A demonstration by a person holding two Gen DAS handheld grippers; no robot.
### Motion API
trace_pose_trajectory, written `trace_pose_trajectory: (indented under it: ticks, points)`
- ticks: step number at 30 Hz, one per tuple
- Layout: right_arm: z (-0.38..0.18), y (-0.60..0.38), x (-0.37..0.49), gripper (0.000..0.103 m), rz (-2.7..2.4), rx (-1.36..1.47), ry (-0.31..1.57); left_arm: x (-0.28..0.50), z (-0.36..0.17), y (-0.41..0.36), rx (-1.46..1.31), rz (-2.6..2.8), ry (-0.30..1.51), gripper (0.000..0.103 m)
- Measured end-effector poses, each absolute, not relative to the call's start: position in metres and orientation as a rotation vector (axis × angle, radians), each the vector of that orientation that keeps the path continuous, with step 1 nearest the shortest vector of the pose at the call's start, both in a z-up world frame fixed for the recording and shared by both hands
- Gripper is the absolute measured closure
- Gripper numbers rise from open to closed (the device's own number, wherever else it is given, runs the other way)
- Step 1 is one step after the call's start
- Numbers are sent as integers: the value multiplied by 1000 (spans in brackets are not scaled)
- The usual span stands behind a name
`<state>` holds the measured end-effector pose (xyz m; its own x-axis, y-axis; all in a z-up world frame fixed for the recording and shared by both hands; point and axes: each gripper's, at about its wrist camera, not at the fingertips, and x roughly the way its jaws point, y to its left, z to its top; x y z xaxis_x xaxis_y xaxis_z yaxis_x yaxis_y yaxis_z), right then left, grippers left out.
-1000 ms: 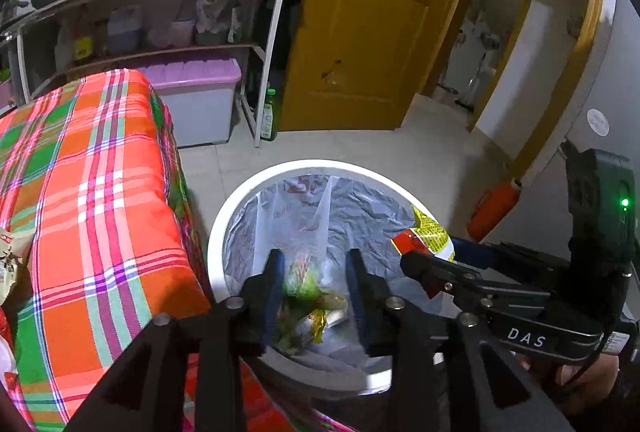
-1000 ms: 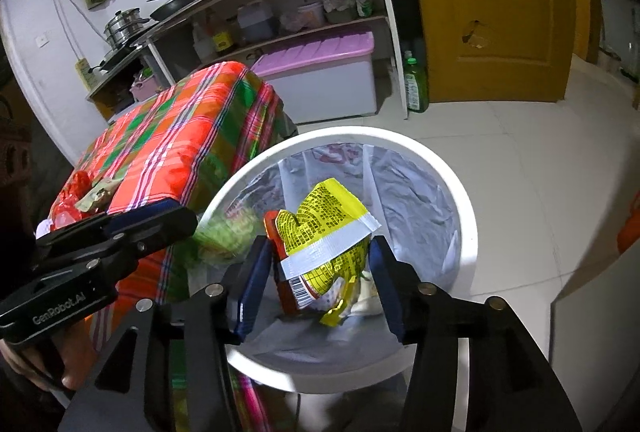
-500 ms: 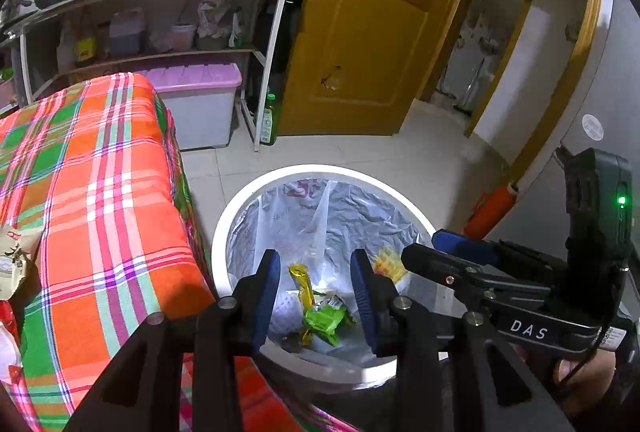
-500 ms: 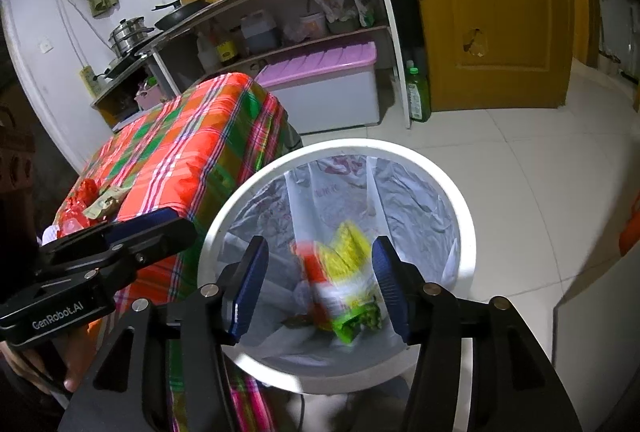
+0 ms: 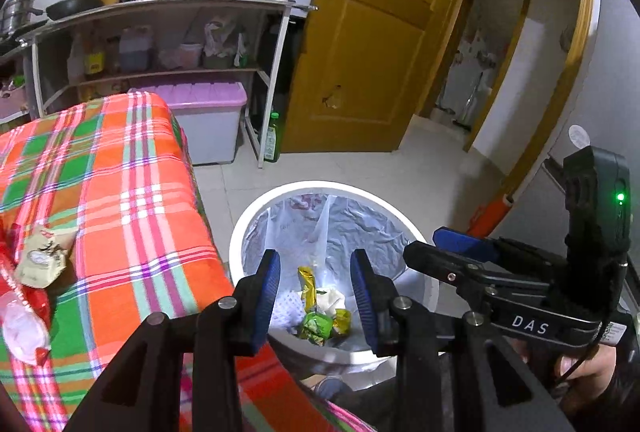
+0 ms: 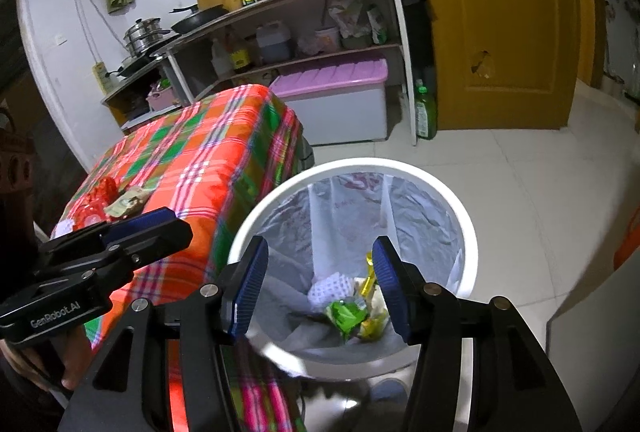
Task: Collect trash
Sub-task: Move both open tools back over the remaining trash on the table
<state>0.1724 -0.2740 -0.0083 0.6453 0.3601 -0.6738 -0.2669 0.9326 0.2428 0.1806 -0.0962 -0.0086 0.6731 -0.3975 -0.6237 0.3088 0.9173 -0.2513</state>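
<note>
Item: left tongs (image 5: 315,294) and right tongs (image 6: 320,286), both released, empty, above the bin (image 5: 280,194).
Remaining trash: wrappers (image 5: 40,260) on the plaid surface (image 5: 120,172), nine o'clock from the left tongs, which are nearer.

Dim indoor light, strong fisheye bending, dark corners (slight blur)

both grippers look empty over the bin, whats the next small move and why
Probably swing the left gripper back over the plaid table toward the beige wrapper: both grippers stand open and empty above the bin, and wrappers remain on the cloth.
</note>
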Motion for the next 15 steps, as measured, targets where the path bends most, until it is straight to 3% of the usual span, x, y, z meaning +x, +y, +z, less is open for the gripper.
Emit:
trace_pose_trajectory:
  ticks: [15]
  points:
    - [22, -230, 134, 48, 457, 62, 737, 128, 17, -52, -181, -321, 660, 67]
